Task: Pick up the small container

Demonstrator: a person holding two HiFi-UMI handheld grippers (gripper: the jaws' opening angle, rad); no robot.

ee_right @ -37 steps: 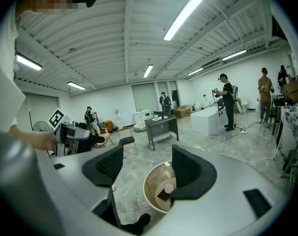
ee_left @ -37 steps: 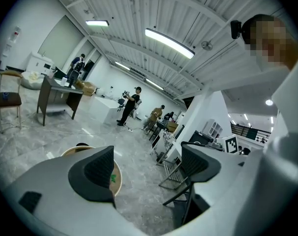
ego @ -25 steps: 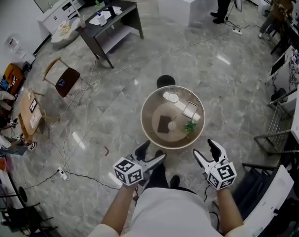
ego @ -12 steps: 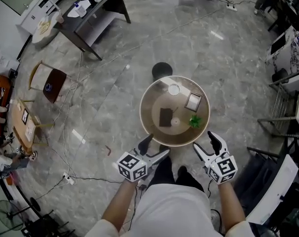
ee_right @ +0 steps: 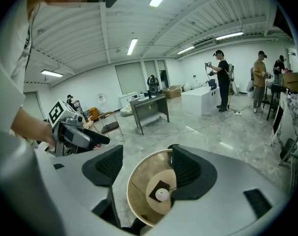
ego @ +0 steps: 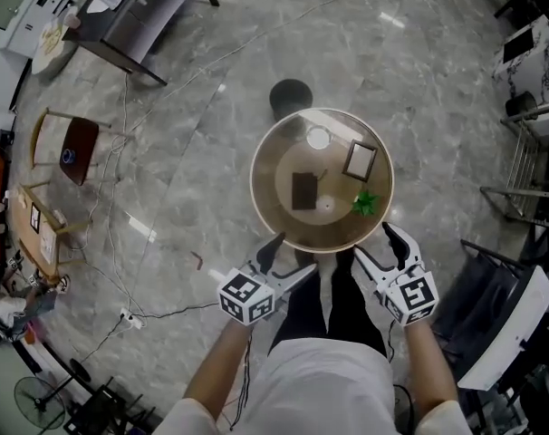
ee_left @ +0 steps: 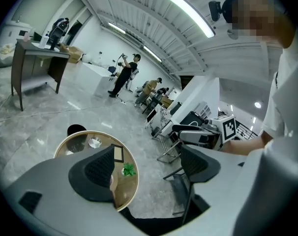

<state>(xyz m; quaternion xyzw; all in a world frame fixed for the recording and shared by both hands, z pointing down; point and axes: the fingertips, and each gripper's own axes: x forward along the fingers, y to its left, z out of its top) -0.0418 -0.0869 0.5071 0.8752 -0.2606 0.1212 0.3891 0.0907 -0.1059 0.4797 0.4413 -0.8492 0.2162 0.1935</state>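
Claws on both sides stand wide, and nothing is between their pads. In the head view the left claw (ego: 291, 256) hangs at the lower left of the round brown glass table (ego: 254, 172), just by its near rim. The right claw (ego: 374, 243) hangs at the lower right of the same rim. I cannot tell if either one touches the rim.

The small white round container (ego: 325, 205) stands upright on the table, in the half nearer to the person, apart from both claws. It is between the black square mat (ego: 303, 190) on its left and the small green plant (ego: 365, 203) on its right, just beside the mat. On the farther half lie a rectangular frame with a pale border (ego: 359, 160) and a shallow white dish (ego: 318, 138). Under the table is the grey marble floor (ego: 184, 134).

In the right gripper view the container shows in the gap between the two jaws, far below them and close to the right jaw. In the left gripper view the left jaw covers part of the table, the plant shows just beside that jaw, and the gap holds only the floor.
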